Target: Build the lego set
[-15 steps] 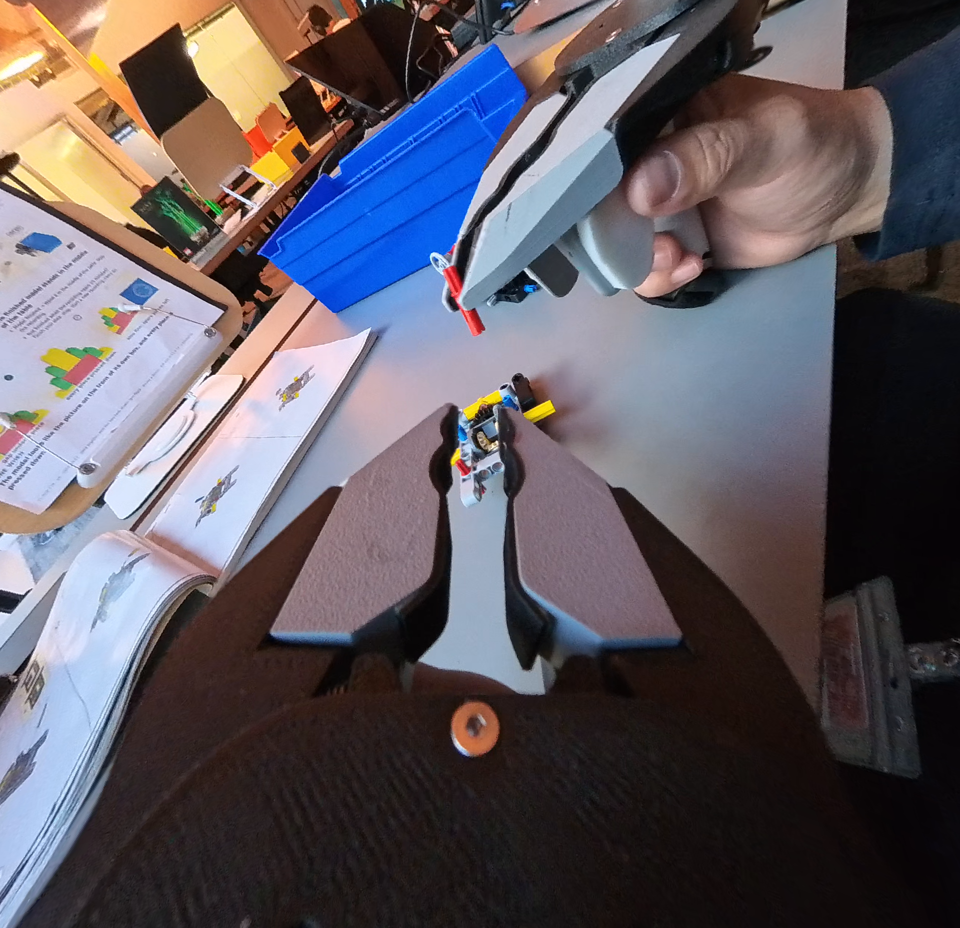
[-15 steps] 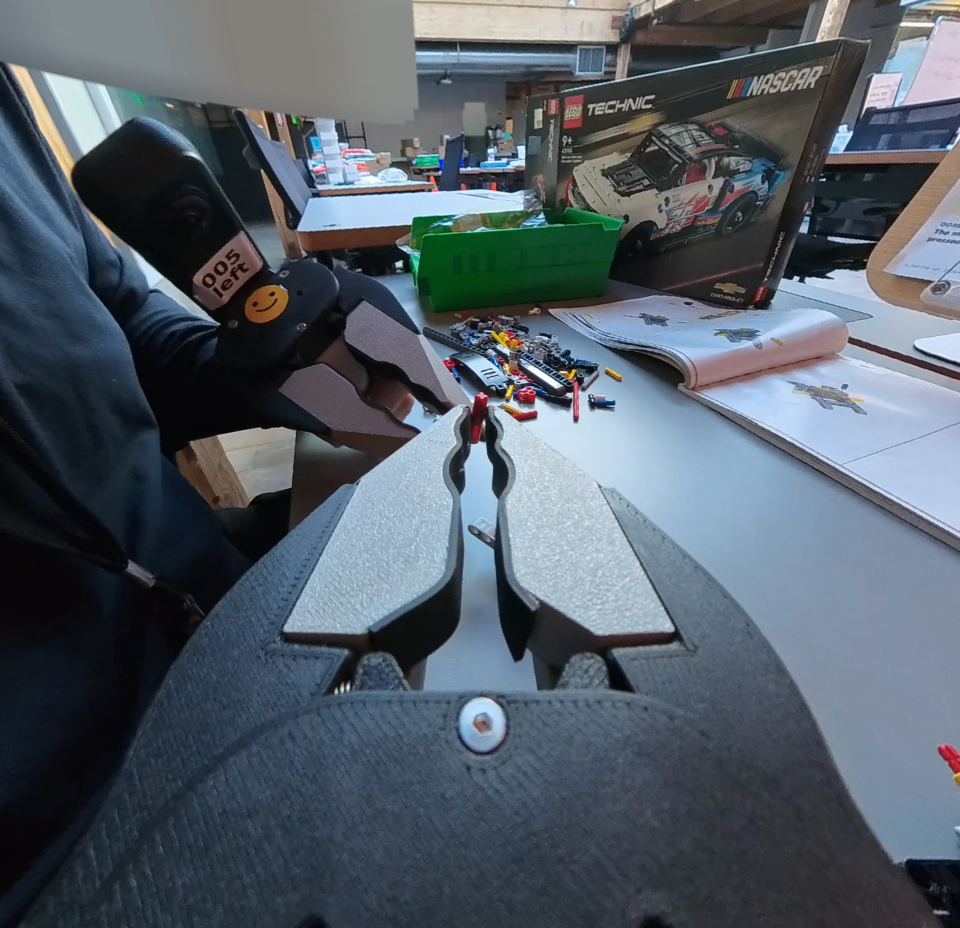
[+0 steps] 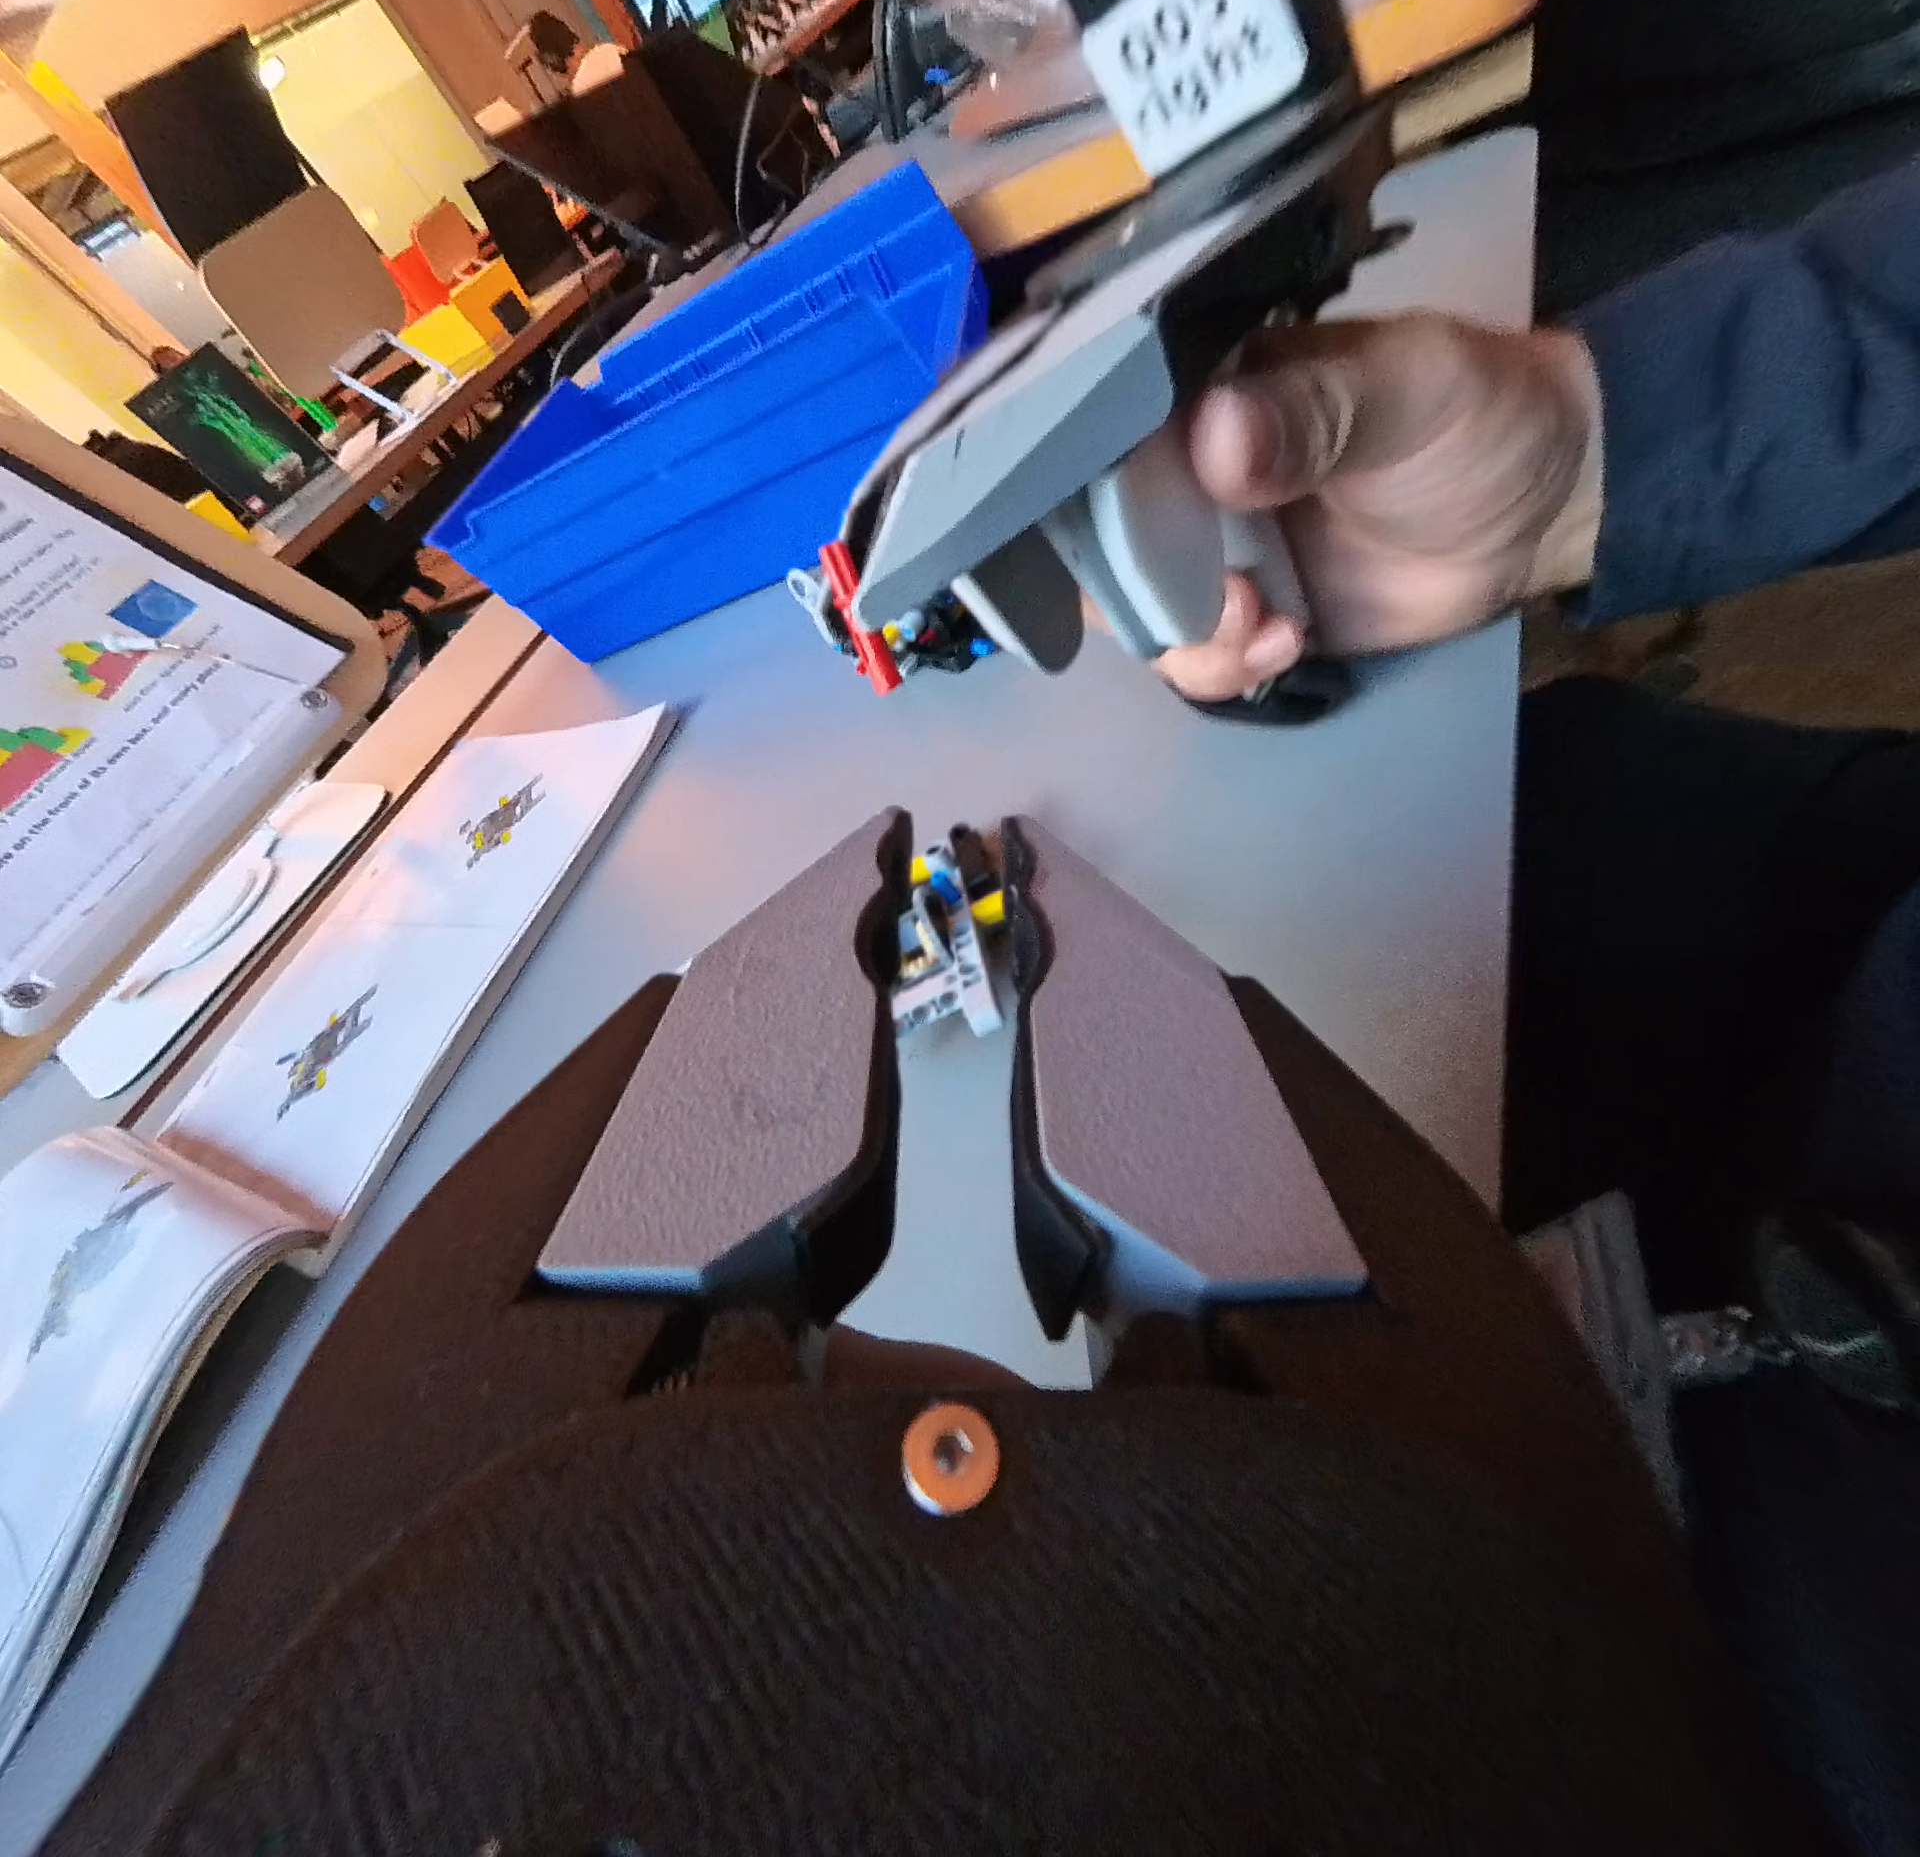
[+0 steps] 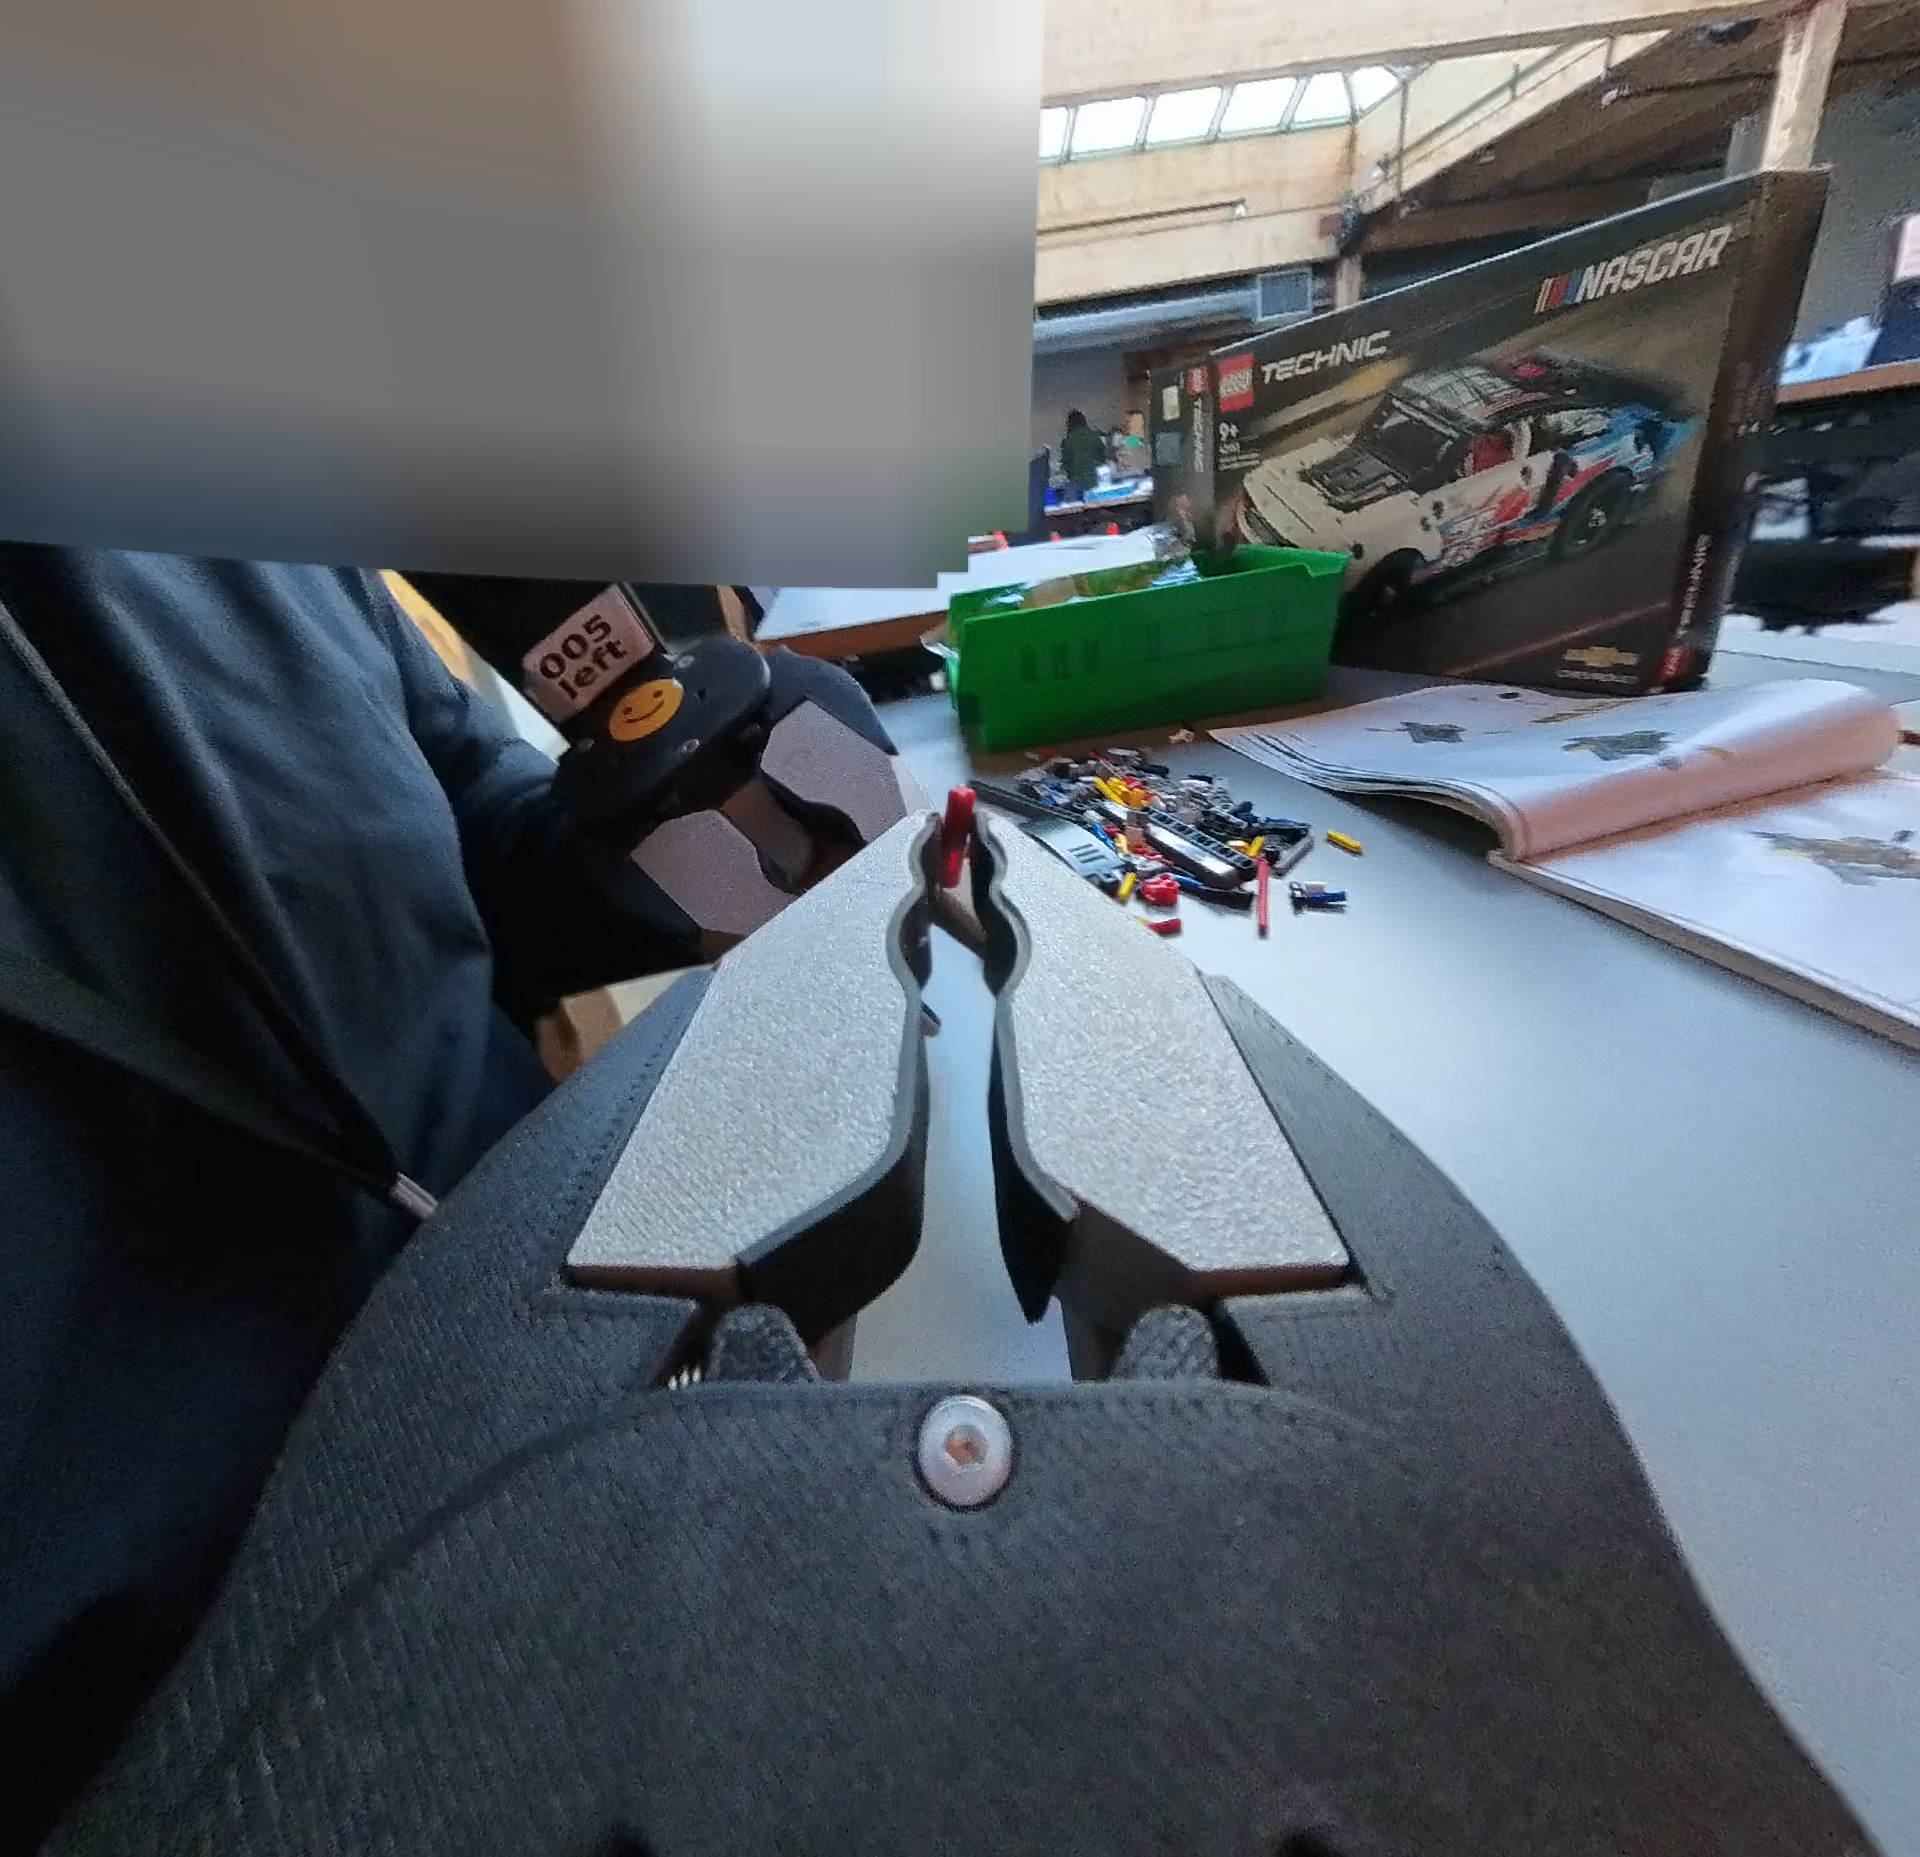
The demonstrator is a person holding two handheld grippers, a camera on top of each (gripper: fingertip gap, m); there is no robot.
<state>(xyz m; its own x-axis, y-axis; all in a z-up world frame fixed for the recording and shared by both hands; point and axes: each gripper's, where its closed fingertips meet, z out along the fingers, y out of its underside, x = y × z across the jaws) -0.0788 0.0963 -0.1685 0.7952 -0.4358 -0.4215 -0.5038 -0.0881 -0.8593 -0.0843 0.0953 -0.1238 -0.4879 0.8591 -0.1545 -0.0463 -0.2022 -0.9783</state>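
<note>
left gripper (image 3: 951,851): jaws narrow, clamped on small grey-yellow brick assembly (image 3: 948,950) | right gripper (image 4: 958,839): nearly closed, pinching red axle (image 4: 956,841) | above grey table (image 4: 1455,1132)

Left gripper (image 3: 954,851) fingers (image 3: 790,986) clasp small brick assembly (image 3: 951,950).

Around the pile of loose bricks (image 4: 1174,851) the bench (image 4: 1455,1080) lies bare on its near side. Behind the pile a green bin (image 4: 1153,654) and a tall box (image 4: 1507,436) block the way; an open booklet (image 4: 1579,768) lies to its right.
</note>
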